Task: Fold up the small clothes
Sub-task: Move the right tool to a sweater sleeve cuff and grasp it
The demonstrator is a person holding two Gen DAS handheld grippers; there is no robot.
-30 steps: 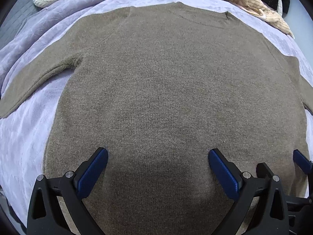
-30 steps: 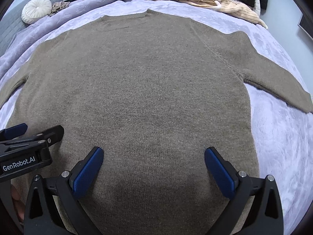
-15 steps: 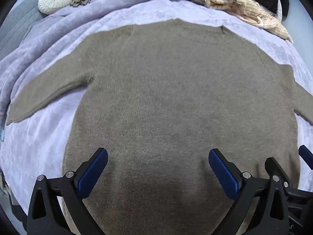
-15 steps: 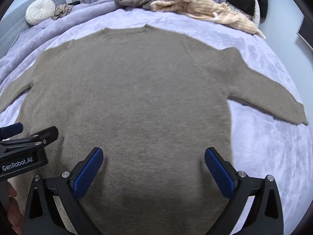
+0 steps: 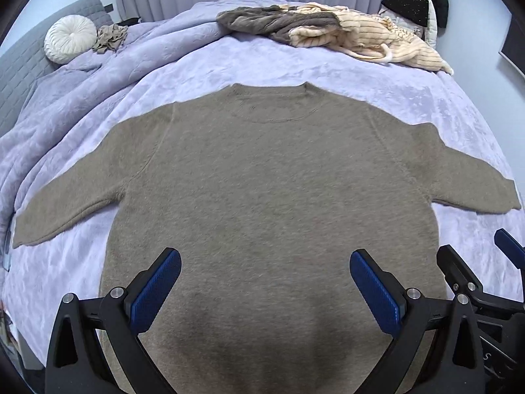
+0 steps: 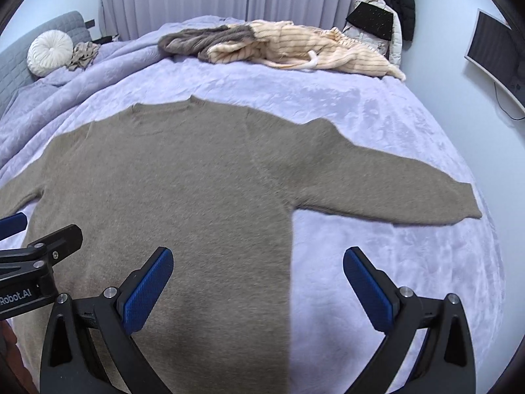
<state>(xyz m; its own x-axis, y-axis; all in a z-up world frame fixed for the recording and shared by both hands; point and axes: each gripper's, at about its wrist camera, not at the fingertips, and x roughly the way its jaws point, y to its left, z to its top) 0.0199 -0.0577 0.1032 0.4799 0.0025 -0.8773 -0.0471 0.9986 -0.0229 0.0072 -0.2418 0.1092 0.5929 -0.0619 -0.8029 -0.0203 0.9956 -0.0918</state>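
An olive-brown knit sweater (image 5: 272,180) lies flat on the lavender bed, neck at the far side, both sleeves spread outward. It also shows in the right wrist view (image 6: 183,180). My left gripper (image 5: 265,289) is open and empty, raised above the sweater's lower body near the hem. My right gripper (image 6: 258,290) is open and empty, above the sweater's right side edge; its right finger is over bare blanket. Each gripper shows at the edge of the other's view.
The lavender blanket (image 5: 410,98) covers the bed. A pile of grey and cream striped clothes (image 5: 328,32) lies at the far side. A round white cushion (image 5: 70,39) sits far left. Dark jackets (image 6: 387,16) hang far right, next to a monitor (image 6: 495,59).
Both grippers have risen and pulled back from the sweater, so the whole sweater and both sleeves now show. The right gripper has shifted right. Both stay open.
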